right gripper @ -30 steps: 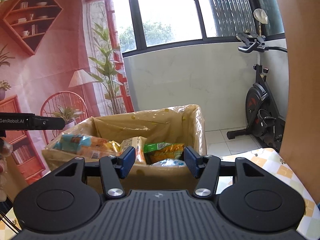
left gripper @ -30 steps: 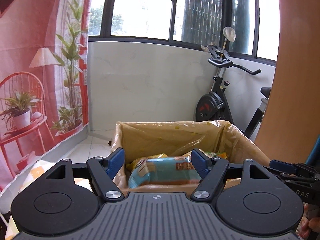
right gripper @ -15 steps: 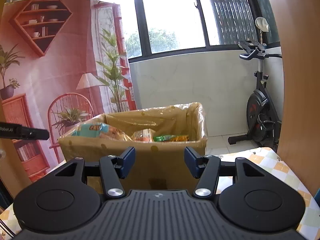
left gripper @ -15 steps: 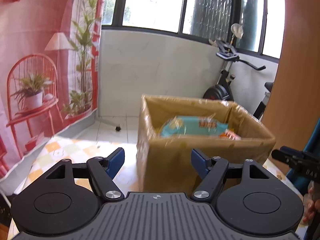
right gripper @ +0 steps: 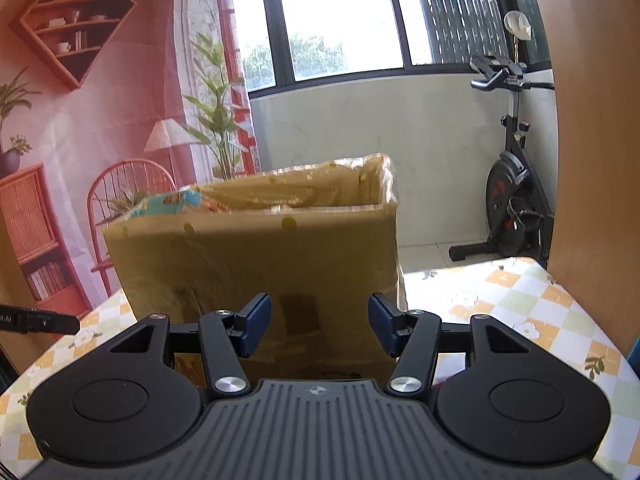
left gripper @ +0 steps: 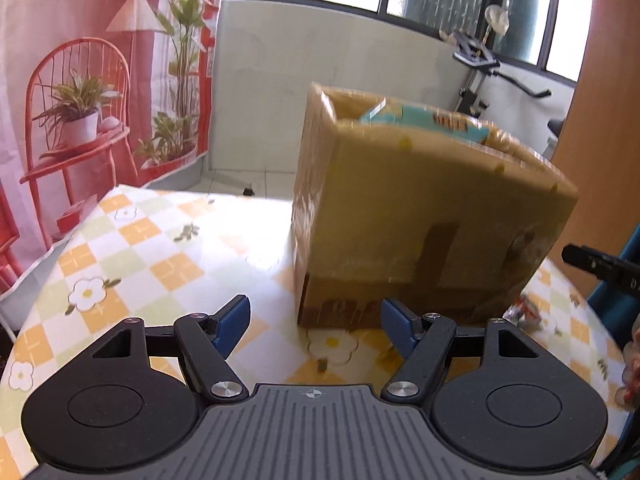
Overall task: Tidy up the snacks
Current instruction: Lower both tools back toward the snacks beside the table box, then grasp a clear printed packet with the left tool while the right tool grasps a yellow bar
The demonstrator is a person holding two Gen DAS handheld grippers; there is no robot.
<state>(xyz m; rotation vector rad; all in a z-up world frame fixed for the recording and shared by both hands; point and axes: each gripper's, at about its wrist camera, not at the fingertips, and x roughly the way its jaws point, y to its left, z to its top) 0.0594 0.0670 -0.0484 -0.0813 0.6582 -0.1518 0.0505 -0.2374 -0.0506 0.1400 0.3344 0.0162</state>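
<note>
Two empty grippers, left gripper (left gripper: 315, 330) and right gripper (right gripper: 319, 331), face a cardboard box (right gripper: 256, 264) on the checked tablecloth (left gripper: 132, 248), jaws spread, likely ready for another pick. Snack packets (left gripper: 432, 120) lie inside the box.

From my left gripper's camera the cardboard box (left gripper: 420, 216) is smeared by motion blur, and the print low on its front wall is unreadable. Its near wall hides all but the top of a teal snack packet (left gripper: 436, 120). Right of the box, a small crumpled wrapper (left gripper: 524, 312) is too blurred to identify.
</note>
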